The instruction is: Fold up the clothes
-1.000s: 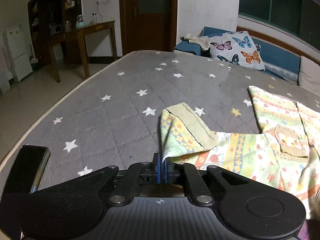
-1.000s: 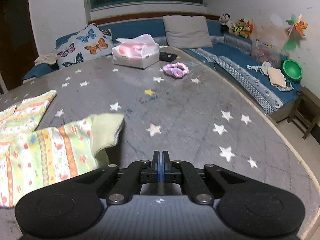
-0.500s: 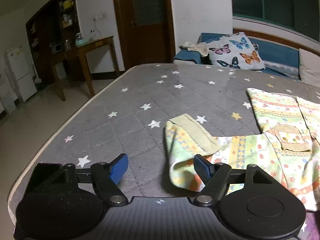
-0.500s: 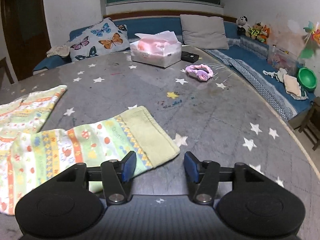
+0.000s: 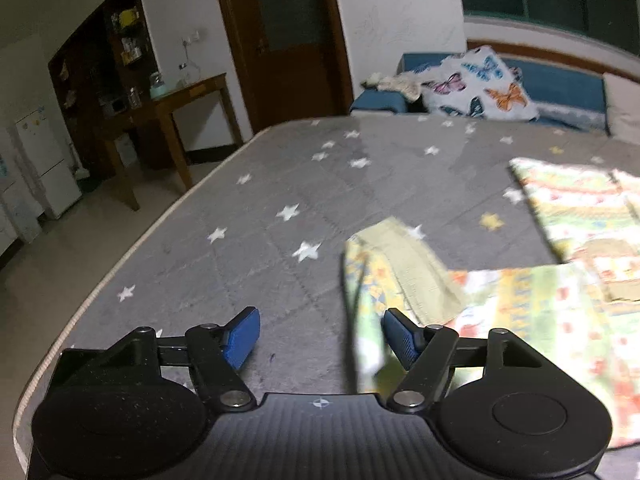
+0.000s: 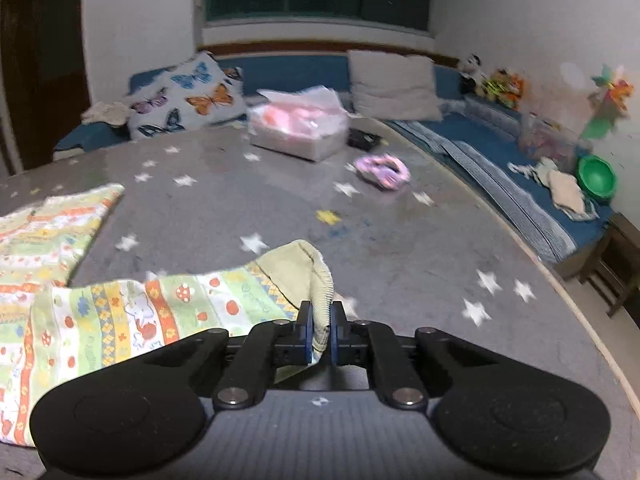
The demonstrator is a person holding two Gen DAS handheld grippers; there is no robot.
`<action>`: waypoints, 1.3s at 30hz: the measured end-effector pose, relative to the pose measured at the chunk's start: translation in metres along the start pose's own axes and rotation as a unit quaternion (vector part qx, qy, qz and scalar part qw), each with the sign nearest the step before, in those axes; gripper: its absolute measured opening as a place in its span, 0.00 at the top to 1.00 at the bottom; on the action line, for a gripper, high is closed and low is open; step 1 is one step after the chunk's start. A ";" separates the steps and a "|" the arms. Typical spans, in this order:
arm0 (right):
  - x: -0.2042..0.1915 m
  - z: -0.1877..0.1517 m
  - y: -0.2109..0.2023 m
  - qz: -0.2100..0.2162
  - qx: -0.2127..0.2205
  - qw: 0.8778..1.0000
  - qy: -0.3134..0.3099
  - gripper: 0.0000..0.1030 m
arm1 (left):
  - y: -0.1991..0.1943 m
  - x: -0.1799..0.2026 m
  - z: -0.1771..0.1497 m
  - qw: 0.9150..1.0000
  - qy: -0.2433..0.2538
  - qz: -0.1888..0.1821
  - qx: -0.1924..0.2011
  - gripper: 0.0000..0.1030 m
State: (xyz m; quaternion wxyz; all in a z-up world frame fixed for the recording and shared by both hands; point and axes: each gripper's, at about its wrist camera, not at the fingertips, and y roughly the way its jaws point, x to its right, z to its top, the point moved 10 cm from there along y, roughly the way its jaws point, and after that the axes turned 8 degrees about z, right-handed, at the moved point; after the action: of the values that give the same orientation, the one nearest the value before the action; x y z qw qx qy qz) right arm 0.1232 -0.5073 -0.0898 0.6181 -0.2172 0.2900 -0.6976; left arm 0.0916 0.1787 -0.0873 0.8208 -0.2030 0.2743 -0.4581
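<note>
The right tool (image 6: 319, 330) pinches the ribbed cuff (image 6: 316, 280) of the patterned garment (image 6: 132, 312), which lies spread on the grey star-printed bed (image 6: 400, 248). The left tool (image 5: 320, 338) is spread wide, its blue pads either side of the garment's other cuff (image 5: 404, 264) near the bed's left edge

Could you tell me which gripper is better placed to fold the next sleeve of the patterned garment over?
Right. The right gripper is already shut on the sleeve cuff of the patterned garment. The left gripper is open, holding nothing, with the other cuff ahead of its right finger.
</note>
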 end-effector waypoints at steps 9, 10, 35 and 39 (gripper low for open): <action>0.012 -0.009 -0.001 -0.017 -0.010 1.000 0.009 0.70 | 0.017 -0.049 -0.002 0.995 -0.064 0.077 -0.024 0.31; 0.014 -0.009 -0.001 -0.018 -0.010 1.000 0.013 0.68 | 0.016 -0.054 -0.003 0.994 -0.072 0.078 -0.024 0.31; 0.019 -0.024 -0.014 -0.012 0.008 0.999 0.046 0.49 | -0.055 0.072 0.006 0.996 0.013 -0.089 0.025 0.11; 0.025 -0.022 -0.011 -0.007 0.015 0.998 0.067 0.49 | -0.074 0.117 0.008 0.990 0.047 -0.130 0.035 0.10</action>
State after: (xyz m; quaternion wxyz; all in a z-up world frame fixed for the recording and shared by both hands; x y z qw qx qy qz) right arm 0.0974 -0.5288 -0.1002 0.5956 -0.1629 0.3187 -0.7192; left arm 0.1001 0.0412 -0.0688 0.7473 -0.1867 0.2678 -0.5787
